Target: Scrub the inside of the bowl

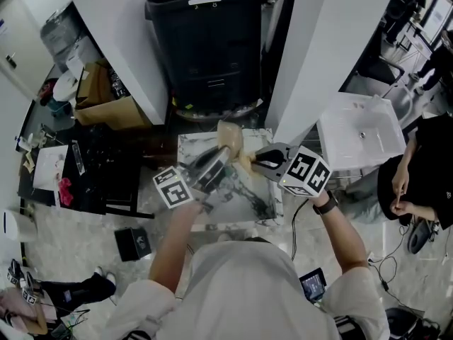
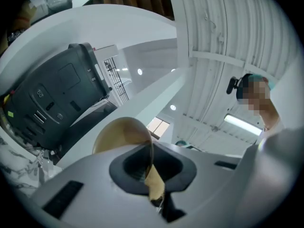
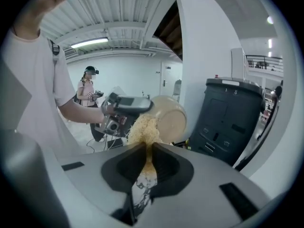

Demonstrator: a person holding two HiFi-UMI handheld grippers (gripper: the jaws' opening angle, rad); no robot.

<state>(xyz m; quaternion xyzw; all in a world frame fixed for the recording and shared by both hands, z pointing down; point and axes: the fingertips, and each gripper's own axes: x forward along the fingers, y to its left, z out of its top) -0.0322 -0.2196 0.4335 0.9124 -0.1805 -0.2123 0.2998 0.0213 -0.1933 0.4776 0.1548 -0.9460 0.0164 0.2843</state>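
Observation:
A tan bowl (image 1: 230,140) is held tilted on its side above the marble table (image 1: 263,205). My left gripper (image 1: 216,165) is shut on its rim; in the left gripper view the thin rim (image 2: 151,151) runs between the jaws of the left gripper (image 2: 152,177), with the bowl's outer wall (image 2: 118,134) beyond. My right gripper (image 1: 258,163) is shut on a beige fibrous scrubber (image 3: 142,127). In the right gripper view the scrubber sticks out past the right gripper (image 3: 146,167) and touches the bowl (image 3: 171,120) at its mouth, next to the left gripper (image 3: 124,107).
A black wheeled bin (image 1: 209,41) stands behind the table between two white pillars. A white basin (image 1: 361,133) sits at the right, a cardboard box (image 1: 106,108) at the left, a small black box (image 1: 132,243) on the floor. Another person (image 1: 417,176) stands at the right edge.

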